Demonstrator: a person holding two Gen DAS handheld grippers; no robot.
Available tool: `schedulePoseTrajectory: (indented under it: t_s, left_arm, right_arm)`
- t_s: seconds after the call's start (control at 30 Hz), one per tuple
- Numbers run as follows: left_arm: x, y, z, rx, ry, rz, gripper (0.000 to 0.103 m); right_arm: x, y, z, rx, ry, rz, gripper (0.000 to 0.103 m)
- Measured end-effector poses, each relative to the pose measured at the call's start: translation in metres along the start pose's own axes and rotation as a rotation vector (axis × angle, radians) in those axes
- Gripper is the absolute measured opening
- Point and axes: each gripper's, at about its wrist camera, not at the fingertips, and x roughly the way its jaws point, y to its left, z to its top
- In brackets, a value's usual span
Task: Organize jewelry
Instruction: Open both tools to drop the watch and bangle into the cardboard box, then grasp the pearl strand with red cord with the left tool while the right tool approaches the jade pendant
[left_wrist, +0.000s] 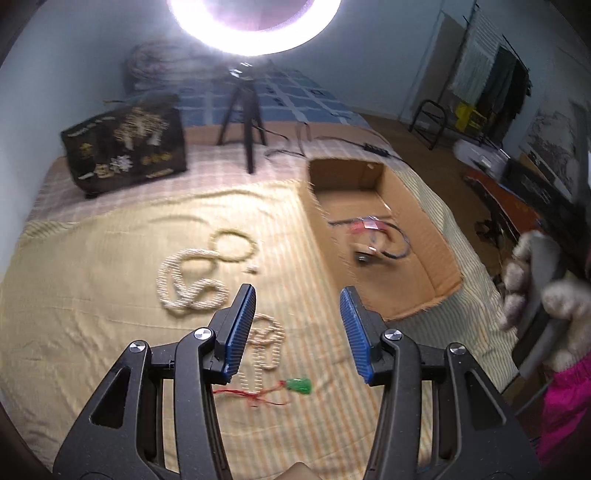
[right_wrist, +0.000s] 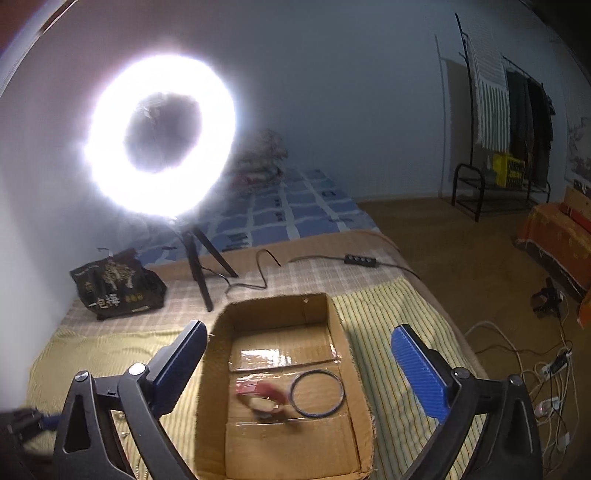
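Cream bead necklaces (left_wrist: 192, 280) and a bead ring (left_wrist: 232, 245) lie on the yellow striped cloth (left_wrist: 92, 314). My left gripper (left_wrist: 297, 293) hangs open above the cloth, with nothing between its blue pads. Below it lie a smaller bead strand (left_wrist: 267, 339) and a green pendant on a red cord (left_wrist: 299, 386). To the right stands an open cardboard box (left_wrist: 343, 173). My right gripper (right_wrist: 300, 330) is wide open above that box (right_wrist: 273, 314) and holds nothing. Inside lie a dark hoop (right_wrist: 317, 393) and a blurred red and pink piece (right_wrist: 262, 395).
A ring light on a black tripod (right_wrist: 162, 136) stands at the back of the bed, beside a black printed bag (left_wrist: 125, 144). A cable and switch (right_wrist: 360, 260) run across the checked cover. A gloved hand (left_wrist: 535, 288) is at the right. The floor beyond the bed edge holds cables (right_wrist: 550, 373).
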Motion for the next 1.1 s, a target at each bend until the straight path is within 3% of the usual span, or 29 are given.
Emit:
schedulePoseTrajectory:
  t_s: [0.2, 0.4, 0.7, 0.87, 1.0, 1.1]
  left_arm:
    - [-0.018, 0.052, 0.005, -0.085, -0.032, 0.038, 0.049]
    - [-0.018, 0.093, -0.004, -0.125, -0.008, 0.086, 0.048]
    - [-0.005, 0.118, -0.023, -0.136, 0.071, 0.101, 0.048]
    - [0.001, 0.116, -0.028, -0.130, 0.091, 0.093, 0.048]
    - [0.010, 0.111, -0.032, -0.132, 0.125, 0.065, 0.048]
    - [0.018, 0.106, -0.038, -0.128, 0.161, 0.050, 0.040]
  right_arm:
    - [-0.022, 0.021, -0.016, -0.044, -0.017, 0.091, 0.103]
    - [-0.037, 0.054, -0.043, -0.115, 0.025, 0.186, 0.103]
    - [-0.044, 0.088, -0.088, -0.211, 0.192, 0.342, 0.102]
    - [-0.039, 0.104, -0.114, -0.328, 0.268, 0.364, 0.092]
    - [-0.029, 0.112, -0.132, -0.392, 0.344, 0.388, 0.077]
    - [-0.017, 0.118, -0.148, -0.426, 0.413, 0.411, 0.067]
